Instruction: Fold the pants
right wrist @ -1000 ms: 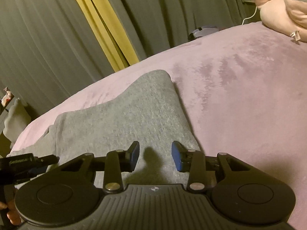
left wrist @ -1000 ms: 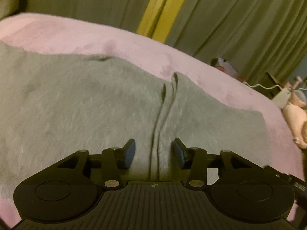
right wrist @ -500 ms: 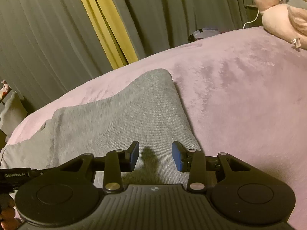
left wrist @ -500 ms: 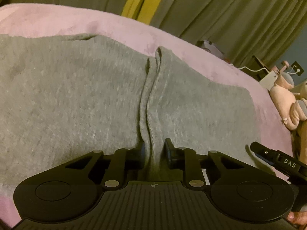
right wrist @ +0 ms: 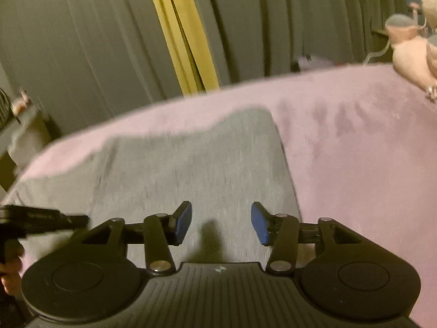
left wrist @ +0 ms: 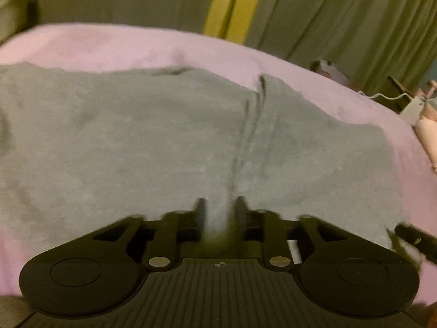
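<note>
Grey pants [left wrist: 136, 142] lie spread flat on a pink blanket, with a lengthwise crease [left wrist: 248, 128] running away from me. My left gripper [left wrist: 218, 213] sits at the near edge of the pants; its fingers are partly apart, with grey cloth between them, not pinched. In the right wrist view the pants [right wrist: 196, 161] end in a rounded corner. My right gripper [right wrist: 221, 224] is open over the near part of the cloth, holding nothing. The left gripper's body [right wrist: 41, 218] shows at the left edge there.
The pink blanket [right wrist: 355, 150] covers the bed on all sides of the pants. Dark curtains with a yellow strip [right wrist: 180, 32] hang behind. A pink plush toy [right wrist: 412, 60] sits at the far right. A white cable [left wrist: 387, 97] lies beyond the bed's edge.
My left gripper, nearly shut on the crease half a second ago, has opened partly and pulled back; the ridge has flattened. My right gripper opened a little wider and moved slightly.
</note>
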